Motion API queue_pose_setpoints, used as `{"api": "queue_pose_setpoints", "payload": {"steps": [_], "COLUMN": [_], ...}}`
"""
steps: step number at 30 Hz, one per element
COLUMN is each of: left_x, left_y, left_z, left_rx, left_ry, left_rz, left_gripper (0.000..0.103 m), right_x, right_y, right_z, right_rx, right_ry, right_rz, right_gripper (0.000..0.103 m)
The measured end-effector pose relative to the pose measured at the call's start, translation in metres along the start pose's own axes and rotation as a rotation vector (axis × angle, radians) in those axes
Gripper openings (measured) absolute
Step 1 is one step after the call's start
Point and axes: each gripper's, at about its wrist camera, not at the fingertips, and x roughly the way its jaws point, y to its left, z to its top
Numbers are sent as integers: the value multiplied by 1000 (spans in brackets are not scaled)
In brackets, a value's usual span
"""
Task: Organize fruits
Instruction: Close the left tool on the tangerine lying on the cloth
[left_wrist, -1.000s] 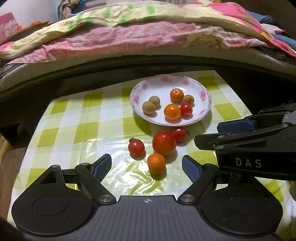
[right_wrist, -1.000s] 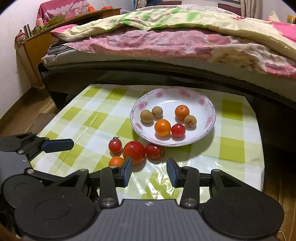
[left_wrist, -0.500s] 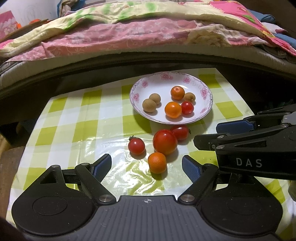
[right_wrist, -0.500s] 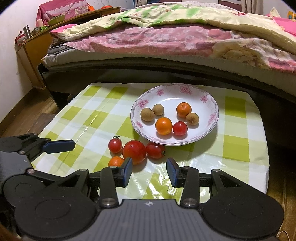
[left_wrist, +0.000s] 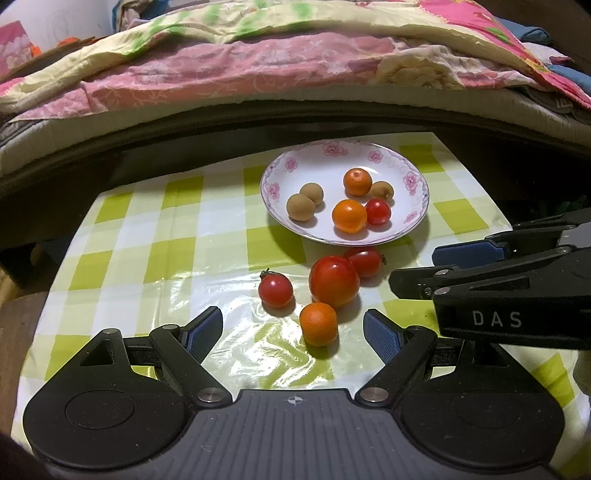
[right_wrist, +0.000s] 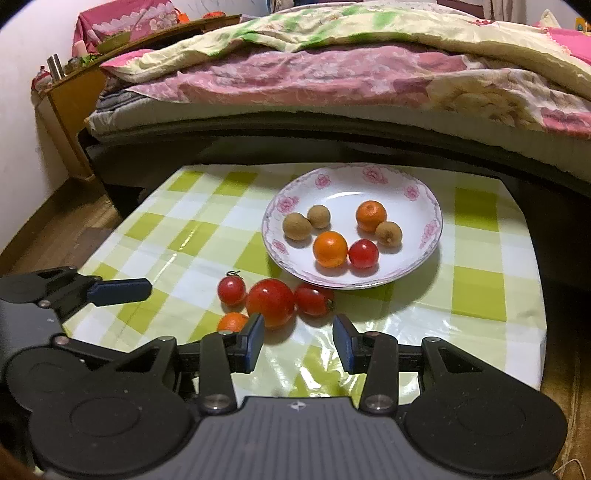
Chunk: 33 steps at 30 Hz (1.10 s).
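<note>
Fruits split: six already on plate (left_wrist: 415, 206), four loose on tabletop (left_wrist: 147, 236) just beside its near rim; left tool (left_wrist: 293, 328) wide, right tool (right_wrist: 298, 341) narrower, both empty, lined up for pickup.

The left gripper (left_wrist: 293, 330) is made of matte black plastic; its two fingers carry dark blue ribbed pads (left_wrist: 380, 336); each finger arm is joined by a round silver screw (left_wrist: 207, 396) to a grey ridged body with a small crosshair mark; two large round black discs sit at its sides. The right gripper (right_wrist: 298, 341) has the same black frame, blue pads and silver screws; seen from the left camera, its side bears the white letters "DAS" (left_wrist: 496, 318).
</note>
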Motion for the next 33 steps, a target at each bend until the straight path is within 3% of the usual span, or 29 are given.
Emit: {"api": "queue_pose_setpoints", "payload": {"steps": [18, 20, 24, 29, 31, 33], "left_x": [32, 38, 48, 54, 53, 52], "left_y": [-3, -6, -12, -13, -12, -10], "left_z": [-1, -2, -3, -4, -4, -4], "left_rx": [-18, -16, -5, -20, -28, -44], "left_ry": [21, 22, 39, 50, 49, 51], "left_rz": [-40, -42, -59, -67, -76, -85], "left_gripper": [86, 82, 61, 56, 45, 42], "right_x": [9, 11, 13, 13, 14, 17], "right_y": [-24, -26, -27, -27, -26, -26], "right_z": [-1, -2, -4, -4, -4, -4], "right_rx": [43, 44, 41, 45, 42, 40], "right_ry": [26, 38, 50, 47, 50, 54], "right_rz": [-61, -63, -65, -70, -68, -65], "right_gripper": [43, 43, 43, 43, 43, 43]}}
